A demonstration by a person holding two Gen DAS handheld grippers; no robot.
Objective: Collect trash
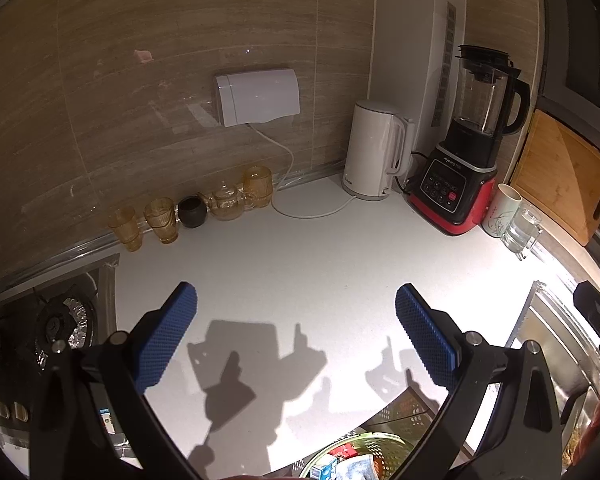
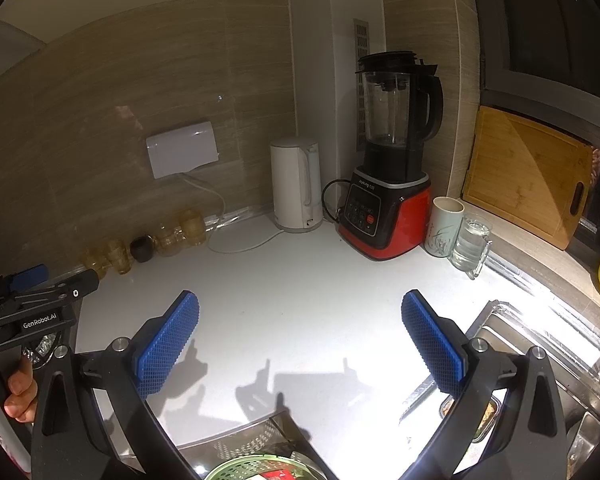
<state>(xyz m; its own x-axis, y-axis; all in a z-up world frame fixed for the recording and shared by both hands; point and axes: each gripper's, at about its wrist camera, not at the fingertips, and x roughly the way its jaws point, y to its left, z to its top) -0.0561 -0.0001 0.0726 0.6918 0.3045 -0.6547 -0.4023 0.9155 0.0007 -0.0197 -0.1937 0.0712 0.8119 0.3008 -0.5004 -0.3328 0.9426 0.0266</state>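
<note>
My left gripper (image 1: 296,312) is open and empty, held above the white countertop (image 1: 300,248). My right gripper (image 2: 300,316) is open and empty too, above the same countertop (image 2: 284,280). A green perforated basket (image 1: 384,442) sits below the counter's front edge and holds wrappers and packets, among them a blue-and-white carton (image 1: 325,471). The basket's rim also shows at the bottom of the right wrist view (image 2: 252,465). The left gripper's body (image 2: 32,304) shows at the left of the right wrist view. No loose trash shows on the counter.
Along the wall stand amber glasses (image 1: 161,219), a dark cup (image 1: 192,211), a glass teapot (image 1: 228,200), a white kettle (image 1: 374,150) and a red-black blender (image 1: 466,152). A mug (image 1: 502,210), a glass mug (image 1: 524,230) and a cutting board (image 1: 564,176) stand right. Stove (image 1: 60,324) left, sink (image 2: 540,344) right.
</note>
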